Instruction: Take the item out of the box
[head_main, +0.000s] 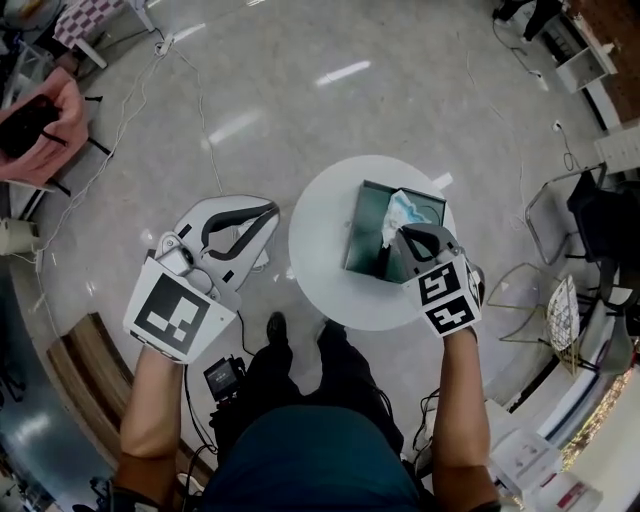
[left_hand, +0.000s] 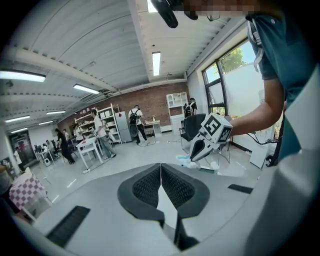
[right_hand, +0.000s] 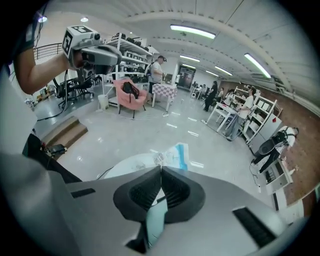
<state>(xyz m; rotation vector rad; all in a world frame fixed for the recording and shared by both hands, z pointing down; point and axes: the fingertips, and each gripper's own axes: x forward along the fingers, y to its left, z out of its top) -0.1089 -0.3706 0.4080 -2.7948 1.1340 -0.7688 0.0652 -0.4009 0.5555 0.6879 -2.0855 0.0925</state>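
A dark green box lies open on the round white table. A white and pale blue packet sticks up out of the box. My right gripper is above the box, shut on that packet. In the right gripper view the packet shows just past the closed jaws of the right gripper. My left gripper hangs to the left of the table over the floor, shut and holding nothing. In the left gripper view its pads meet with nothing between them.
A pink chair stands at the far left and a wooden step lies near my left side. Wire chairs stand to the right. Cables run over the shiny floor. People and shelves are far off.
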